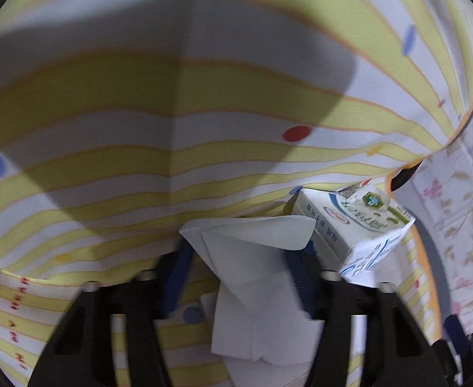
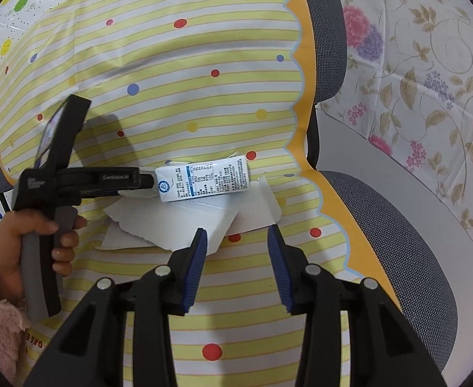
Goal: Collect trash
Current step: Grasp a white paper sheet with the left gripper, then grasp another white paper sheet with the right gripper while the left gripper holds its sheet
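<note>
A crumpled white paper (image 1: pixel 255 290) (image 2: pixel 172 219) lies on the yellow-striped dotted cloth (image 1: pixel 107 96) (image 2: pixel 204 96). A small white-and-blue milk carton (image 1: pixel 349 225) (image 2: pixel 204 180) lies on its side on the paper's far edge. My left gripper (image 1: pixel 242 258) (image 2: pixel 149 183) reaches down from the left at the carton's left end. The paper sits between its blue pads, and a gap shows at the left pad. My right gripper (image 2: pixel 236 242) stands open at the paper's near edge with nothing between its fingers.
The cloth drapes over a grey mesh office chair (image 2: pixel 397 225), its orange scalloped border running down the right. A floral cloth (image 2: pixel 429 80) covers the surface to the right. A person's hand (image 2: pixel 10 251) in a pink sleeve holds the left gripper's handle.
</note>
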Tool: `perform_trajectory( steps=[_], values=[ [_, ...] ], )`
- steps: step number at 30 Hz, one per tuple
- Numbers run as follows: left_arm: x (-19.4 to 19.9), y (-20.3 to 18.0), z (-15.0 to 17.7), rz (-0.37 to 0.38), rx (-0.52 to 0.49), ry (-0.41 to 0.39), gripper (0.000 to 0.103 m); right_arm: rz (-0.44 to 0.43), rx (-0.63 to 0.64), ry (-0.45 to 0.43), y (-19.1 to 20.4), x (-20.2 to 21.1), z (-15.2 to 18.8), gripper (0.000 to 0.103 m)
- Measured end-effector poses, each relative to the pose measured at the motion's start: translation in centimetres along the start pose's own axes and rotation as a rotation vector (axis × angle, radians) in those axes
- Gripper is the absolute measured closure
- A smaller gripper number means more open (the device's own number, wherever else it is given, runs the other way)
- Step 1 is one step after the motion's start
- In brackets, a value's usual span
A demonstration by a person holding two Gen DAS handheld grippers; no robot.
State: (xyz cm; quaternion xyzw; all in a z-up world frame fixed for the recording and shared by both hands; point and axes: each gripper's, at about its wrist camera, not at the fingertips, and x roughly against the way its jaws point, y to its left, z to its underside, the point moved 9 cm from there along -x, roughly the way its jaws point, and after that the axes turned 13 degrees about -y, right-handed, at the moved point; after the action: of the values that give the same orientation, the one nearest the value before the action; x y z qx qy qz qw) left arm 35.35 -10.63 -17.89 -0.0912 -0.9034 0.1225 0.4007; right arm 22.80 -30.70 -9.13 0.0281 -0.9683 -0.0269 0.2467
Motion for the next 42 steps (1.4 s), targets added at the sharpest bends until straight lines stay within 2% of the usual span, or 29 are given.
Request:
perform_trajectory(
  steps=[1,2,6,10,13,14,15,20,23,28,31,32,33,34,38,42],
  values=[
    [0.0,0.0,0.0,0.003,0.003,-0.002,0.070,0.000,0.003,0.000,0.0,0.0,0.0,0.064],
    [0.3,0.1,-0.1,0.006,-0.004,-0.016,0.085,0.000,0.004,0.000,0.0,0.1,0.0,0.064],
    [3.8,-0.1,-0.5,0.029,-0.058,-0.117,0.103,0.002,0.007,-0.005,0.0,0.4,-0.2,0.064],
    [8.1,-0.2,-0.3,0.034,-0.114,-0.208,0.103,-0.006,0.001,-0.004,0.1,0.7,-0.2,0.064],
    [10.8,0.6,0.6,0.025,-0.137,-0.249,0.103,-0.025,-0.015,0.014,0.3,0.5,0.4,0.058],
    [11.4,1.0,0.9,0.020,-0.138,-0.256,0.103,-0.034,-0.023,0.027,0.4,0.4,0.8,0.051],
    [12.1,1.4,1.3,0.014,-0.140,-0.261,0.103,-0.041,-0.032,0.039,0.6,0.2,1.1,0.050],
    [14.1,2.7,2.6,-0.005,-0.139,-0.271,0.103,-0.081,-0.109,0.087,1.2,-1.6,2.1,0.050],
    [15.0,2.7,3.5,-0.012,-0.149,-0.273,0.103,-0.106,-0.158,0.120,1.6,-3.1,2.4,0.059],
    [16.9,2.7,4.9,-0.016,-0.153,-0.283,0.103,-0.079,-0.205,0.170,1.4,-5.5,3.2,0.063],
    [17.9,2.4,5.8,-0.008,-0.154,-0.277,0.103,-0.078,-0.271,0.172,0.9,-6.0,3.1,0.070],
    [18.3,2.3,6.0,-0.005,-0.154,-0.275,0.103,-0.089,-0.299,0.179,0.9,-6.1,3.2,0.087],
    [18.7,2.3,6.3,-0.005,-0.154,-0.275,0.103,-0.113,-0.331,0.196,1.1,-6.2,3.4,0.098],
    [19.1,2.3,6.5,-0.007,-0.155,-0.277,0.103,-0.130,-0.352,0.202,1.2,-6.0,3.4,0.098],
    [20.9,2.1,7.1,-0.020,-0.177,-0.300,0.103,-0.163,-0.311,0.127,2.3,-2.5,2.2,0.101],
    [22.7,1.3,8.1,-0.009,-0.197,-0.322,0.103,-0.154,-0.245,0.031,2.9,2.6,0.8,0.101]
  ],
)
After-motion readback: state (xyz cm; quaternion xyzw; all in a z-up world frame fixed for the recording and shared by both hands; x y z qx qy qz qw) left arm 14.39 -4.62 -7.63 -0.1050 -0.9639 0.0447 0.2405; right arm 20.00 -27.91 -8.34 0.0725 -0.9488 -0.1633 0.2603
